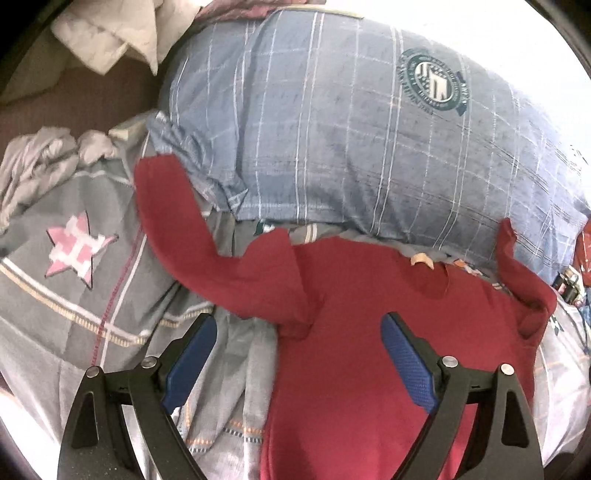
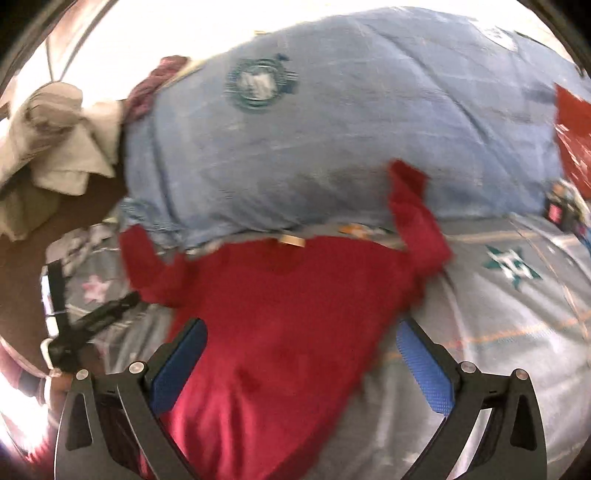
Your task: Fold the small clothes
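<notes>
A small red long-sleeved top (image 1: 369,325) lies spread on a grey patterned bedsheet (image 1: 74,288), neckline toward a blue checked pillow (image 1: 351,129). Its left sleeve (image 1: 170,221) runs up and left; its right sleeve (image 1: 513,266) rests against the pillow. My left gripper (image 1: 299,332) hovers open over the top's left shoulder and armpit, nothing between its blue pads. In the right wrist view the same top (image 2: 280,332) lies below my right gripper (image 2: 301,336), which is open above the body and right edge. The left gripper (image 2: 99,317) shows there at the left.
A crumpled beige cloth (image 1: 110,33) lies at the back left and a bunched grey garment (image 1: 33,166) at the left. A red item (image 2: 574,125) and a small dark object (image 2: 561,206) sit at the right by the pillow (image 2: 332,140). The bedsheet (image 2: 517,314) extends to the right.
</notes>
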Action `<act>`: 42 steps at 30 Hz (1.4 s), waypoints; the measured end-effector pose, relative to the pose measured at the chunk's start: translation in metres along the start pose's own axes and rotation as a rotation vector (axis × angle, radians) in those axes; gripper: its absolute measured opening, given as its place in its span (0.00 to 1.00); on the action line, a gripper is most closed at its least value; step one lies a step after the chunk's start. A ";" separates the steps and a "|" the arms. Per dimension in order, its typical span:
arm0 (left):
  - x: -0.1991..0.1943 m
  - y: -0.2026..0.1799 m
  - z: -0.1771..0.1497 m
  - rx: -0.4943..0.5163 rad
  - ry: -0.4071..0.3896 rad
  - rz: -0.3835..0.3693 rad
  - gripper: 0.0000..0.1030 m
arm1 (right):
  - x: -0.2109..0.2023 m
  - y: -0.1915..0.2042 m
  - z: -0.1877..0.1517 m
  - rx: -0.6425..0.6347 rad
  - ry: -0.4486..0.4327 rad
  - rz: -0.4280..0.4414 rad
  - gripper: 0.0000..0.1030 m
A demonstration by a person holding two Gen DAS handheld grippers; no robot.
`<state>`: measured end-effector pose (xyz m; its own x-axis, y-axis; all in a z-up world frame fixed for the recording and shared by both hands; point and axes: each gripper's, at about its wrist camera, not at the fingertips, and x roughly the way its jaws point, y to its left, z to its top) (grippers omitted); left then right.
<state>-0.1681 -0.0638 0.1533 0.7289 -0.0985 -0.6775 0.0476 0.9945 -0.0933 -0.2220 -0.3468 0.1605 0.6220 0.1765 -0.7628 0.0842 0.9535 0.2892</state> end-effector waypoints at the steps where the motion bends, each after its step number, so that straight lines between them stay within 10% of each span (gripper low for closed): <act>1: 0.000 -0.003 0.002 0.008 -0.008 -0.001 0.89 | 0.007 0.008 0.003 -0.011 -0.001 0.009 1.00; 13: 0.057 0.002 0.024 -0.003 0.016 0.025 0.88 | 0.052 0.078 0.040 -0.068 -0.069 0.071 1.00; 24: 0.113 0.008 0.022 0.019 0.079 0.059 0.88 | 0.146 0.069 0.009 -0.082 0.021 -0.042 1.00; 42: 0.138 0.010 0.011 0.048 0.066 0.099 0.88 | 0.169 0.068 0.008 -0.083 0.044 -0.068 0.99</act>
<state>-0.0597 -0.0671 0.0666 0.6849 -0.0007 -0.7286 0.0115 0.9999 0.0099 -0.1050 -0.2536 0.0555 0.5826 0.1196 -0.8039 0.0590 0.9803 0.1885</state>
